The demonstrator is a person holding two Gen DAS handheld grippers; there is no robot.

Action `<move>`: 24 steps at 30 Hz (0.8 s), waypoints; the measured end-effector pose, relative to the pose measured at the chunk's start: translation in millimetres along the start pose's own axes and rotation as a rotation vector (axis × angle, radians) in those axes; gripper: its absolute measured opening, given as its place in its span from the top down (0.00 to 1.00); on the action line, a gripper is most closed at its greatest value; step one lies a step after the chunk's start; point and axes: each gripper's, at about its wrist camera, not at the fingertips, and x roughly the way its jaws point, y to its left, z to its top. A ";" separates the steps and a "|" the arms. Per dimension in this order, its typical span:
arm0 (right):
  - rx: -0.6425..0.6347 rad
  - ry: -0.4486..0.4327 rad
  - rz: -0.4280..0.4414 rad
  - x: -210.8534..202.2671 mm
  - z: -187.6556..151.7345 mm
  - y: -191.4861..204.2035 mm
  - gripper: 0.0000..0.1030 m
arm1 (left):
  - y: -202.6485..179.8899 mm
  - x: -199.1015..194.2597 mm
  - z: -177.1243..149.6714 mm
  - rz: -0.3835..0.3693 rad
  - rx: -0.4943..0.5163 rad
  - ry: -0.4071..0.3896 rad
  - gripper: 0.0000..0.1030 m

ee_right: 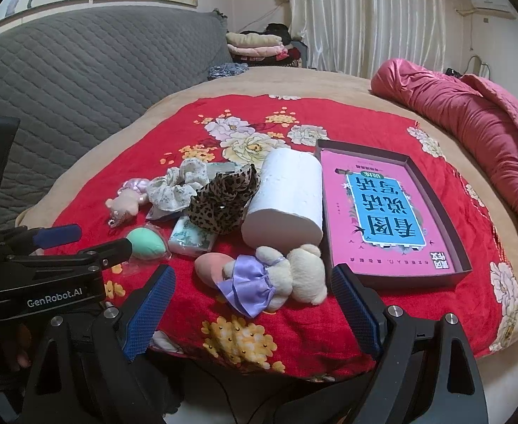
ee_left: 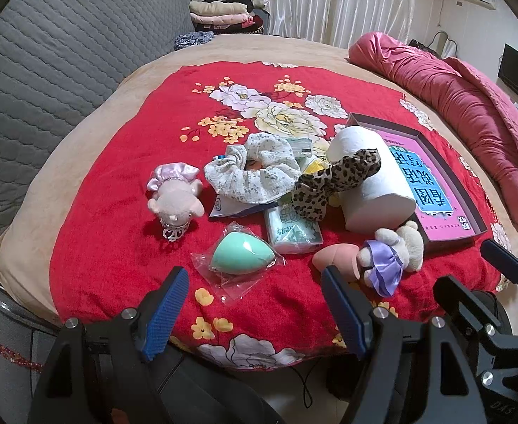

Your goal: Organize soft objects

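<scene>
On a bed spread with a red floral blanket (ee_left: 124, 190), a jumble of soft items lies beside a shallow open box (ee_right: 465, 265) that holds a pink-and-blue book (ee_right: 382, 212). Both handheld grippers hover at the blanket's near edge, each with jaws spread wide and holding nothing. The left gripper (ee_left: 255, 307) faces a mint makeup sponge (ee_left: 242, 252) sealed in clear plastic; the right gripper (ee_right: 255, 304) frames a cream plush bear (ee_right: 294, 274) in a lilac satin skirt, lying on its side and touching a pink makeup sponge (ee_right: 209, 265). Behind the bear, a white toilet roll (ee_right: 287, 201) lies on its side just left of the box, with a leopard-print scrunchie (ee_right: 223, 198) leaning against it. A white floral scrunchie (ee_left: 255, 169) sits to the left of that, resting on a blue-and-white packet (ee_left: 223, 208), while a green-printed tissue pack (ee_left: 290, 229) lies partly under the leopard one. A pink plush toy (ee_left: 177, 198) with a frilled skirt and a small silver crown charm lies apart at the far left. Something yellow shows between the scrunchies and the roll, too hidden to identify. A rolled rose-coloured quilt (ee_right: 470, 116) runs along the bed's right side, a grey quilted headboard (ee_left: 54, 53) stands at left, and folded bedding (ee_right: 255, 44) is stacked before white curtains (ee_right: 364, 14).
</scene>
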 end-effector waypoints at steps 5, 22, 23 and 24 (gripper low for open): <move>0.009 -0.002 0.000 -0.9 0.0 -2.4 0.12 | 0.5 -0.5 0.2 0.001 -0.002 0.000 0.26; 0.011 -0.009 -0.003 -2.3 1.0 -4.3 0.12 | 1.1 -1.0 0.2 0.000 -0.004 -0.002 0.26; 0.012 -0.009 -0.003 -2.3 1.0 -4.5 0.12 | 1.1 -1.1 0.2 0.000 -0.005 -0.002 0.26; 0.012 -0.009 -0.002 -2.2 1.0 -4.6 0.12 | 1.4 -1.1 0.2 0.000 -0.006 -0.001 0.26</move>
